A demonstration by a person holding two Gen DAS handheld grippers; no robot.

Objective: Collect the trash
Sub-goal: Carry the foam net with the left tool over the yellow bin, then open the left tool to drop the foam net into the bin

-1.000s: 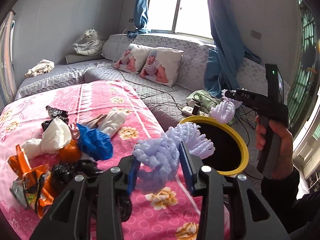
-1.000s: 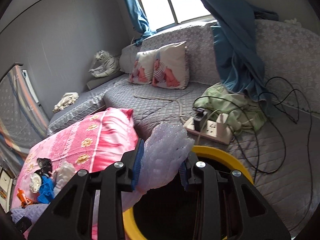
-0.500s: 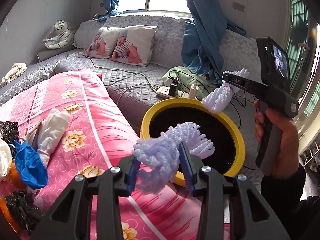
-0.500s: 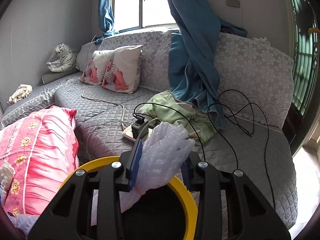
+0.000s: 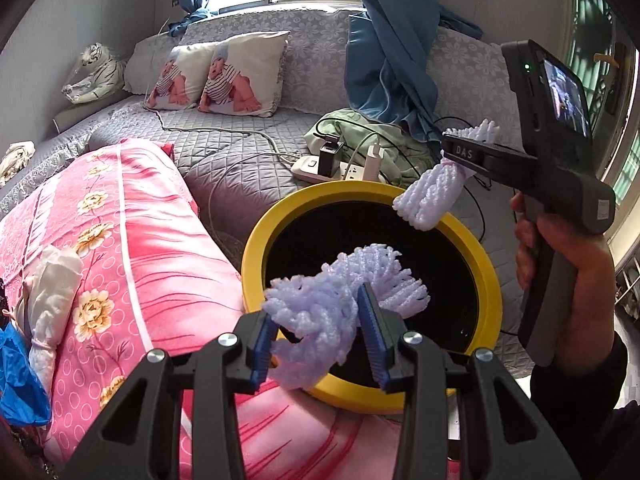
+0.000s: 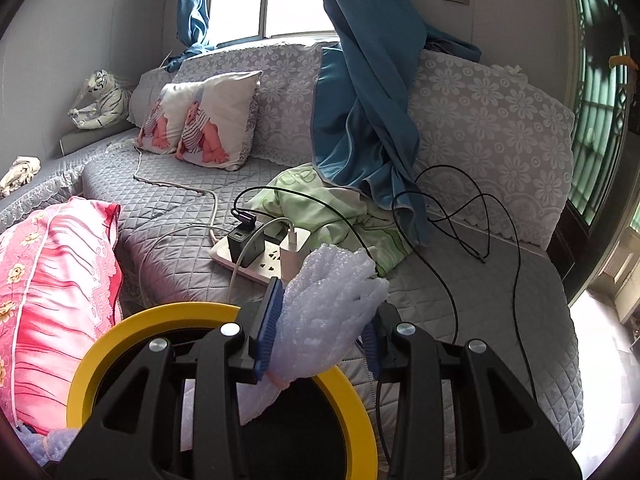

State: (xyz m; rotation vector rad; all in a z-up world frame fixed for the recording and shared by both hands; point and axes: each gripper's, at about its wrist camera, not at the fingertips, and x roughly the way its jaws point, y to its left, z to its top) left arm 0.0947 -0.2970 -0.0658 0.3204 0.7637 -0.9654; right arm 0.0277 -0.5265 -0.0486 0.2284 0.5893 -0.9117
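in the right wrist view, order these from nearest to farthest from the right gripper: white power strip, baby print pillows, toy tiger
1. White power strip: just past the right gripper, slightly left, on the grey quilt.
2. Baby print pillows: further back, left of centre, against the sofa back.
3. Toy tiger: farthest, in the far left corner.

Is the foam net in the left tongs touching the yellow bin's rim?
Cannot tell. In the left wrist view the foam net, clamped in the left tongs, overlaps the yellow bin rim, hiding any gap.
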